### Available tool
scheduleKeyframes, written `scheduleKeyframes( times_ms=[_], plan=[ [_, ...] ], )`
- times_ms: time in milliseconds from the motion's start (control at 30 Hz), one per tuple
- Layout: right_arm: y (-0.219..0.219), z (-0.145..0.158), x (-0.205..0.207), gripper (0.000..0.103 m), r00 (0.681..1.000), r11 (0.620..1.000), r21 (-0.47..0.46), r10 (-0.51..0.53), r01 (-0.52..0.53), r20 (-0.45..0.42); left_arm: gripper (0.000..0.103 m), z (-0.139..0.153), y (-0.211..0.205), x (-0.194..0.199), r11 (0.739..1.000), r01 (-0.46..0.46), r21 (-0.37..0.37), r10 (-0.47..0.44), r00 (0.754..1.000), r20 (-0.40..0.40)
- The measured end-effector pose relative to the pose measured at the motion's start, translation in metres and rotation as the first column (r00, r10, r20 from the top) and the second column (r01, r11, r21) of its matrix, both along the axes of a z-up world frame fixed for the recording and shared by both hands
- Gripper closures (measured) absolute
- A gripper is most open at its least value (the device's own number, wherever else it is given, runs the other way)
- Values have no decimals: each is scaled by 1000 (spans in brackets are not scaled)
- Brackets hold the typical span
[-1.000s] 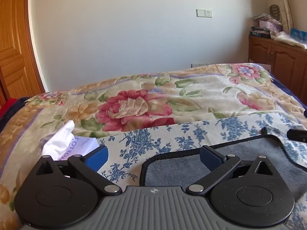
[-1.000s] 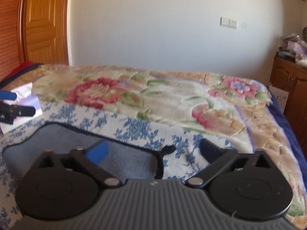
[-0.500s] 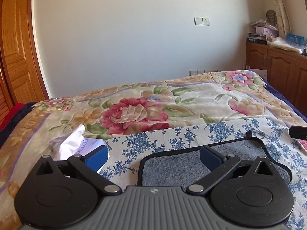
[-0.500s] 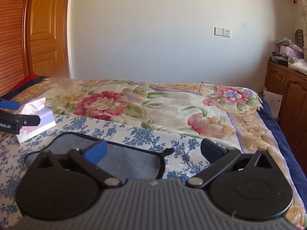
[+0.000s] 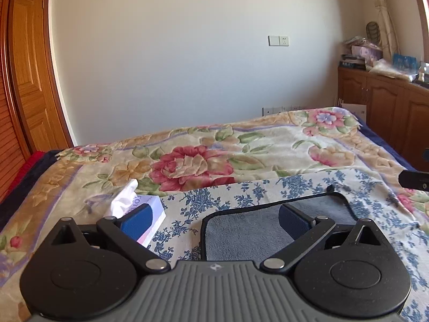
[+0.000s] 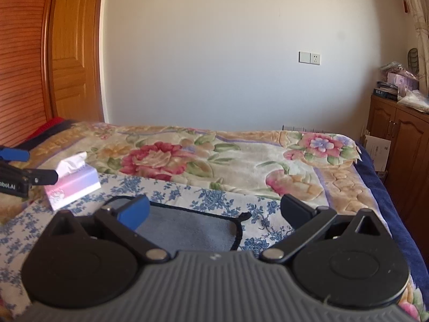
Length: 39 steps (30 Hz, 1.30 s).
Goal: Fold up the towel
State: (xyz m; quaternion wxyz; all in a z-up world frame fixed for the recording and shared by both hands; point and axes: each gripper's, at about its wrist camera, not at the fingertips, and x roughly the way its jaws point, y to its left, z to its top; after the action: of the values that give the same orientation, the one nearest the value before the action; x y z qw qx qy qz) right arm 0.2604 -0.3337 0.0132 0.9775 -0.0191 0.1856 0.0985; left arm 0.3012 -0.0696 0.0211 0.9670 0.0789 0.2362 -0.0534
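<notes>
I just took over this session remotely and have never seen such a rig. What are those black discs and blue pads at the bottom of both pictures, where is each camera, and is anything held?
Each picture comes from a fisheye camera mounted on a hand-held tool, looking forward along its two fingers. The black discs and linkages are the tool's body; the blue pads are the fingertips. One view shows the left tongs, the other the right tongs. Both are wide open and hold nothing.

They hover over a bed with a floral blanket. On it lies a blue-flowered cloth, and on that the gray towel with dark edging, lying flat. A tissue box sits to the left. In the right view, the left tool's fingers appear at the left edge.
</notes>
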Motion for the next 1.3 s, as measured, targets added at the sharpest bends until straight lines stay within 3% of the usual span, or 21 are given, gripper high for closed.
scheduleKeyframes(
  times_ms=[100,367,667,1300],
  plan=[
    [1,8,-11,0,1000,1000,6,-6,6,7,9,7,0,-14,1000,5,2,-5,1000,6],
    [5,18,-44,0,1000,1000,7,-5,5,12,10,22,8,-52,1000,3,3,-3,1000,14],
    [12,27,-81,0,1000,1000,6,6,-6,16,1,34,20,-96,1000,-12,3,12,1000,16],
    [23,50,-148,0,999,1000,19,13,-14,47,0,65,41,-168,999,-32,-31,34,999,38]
  ],
)
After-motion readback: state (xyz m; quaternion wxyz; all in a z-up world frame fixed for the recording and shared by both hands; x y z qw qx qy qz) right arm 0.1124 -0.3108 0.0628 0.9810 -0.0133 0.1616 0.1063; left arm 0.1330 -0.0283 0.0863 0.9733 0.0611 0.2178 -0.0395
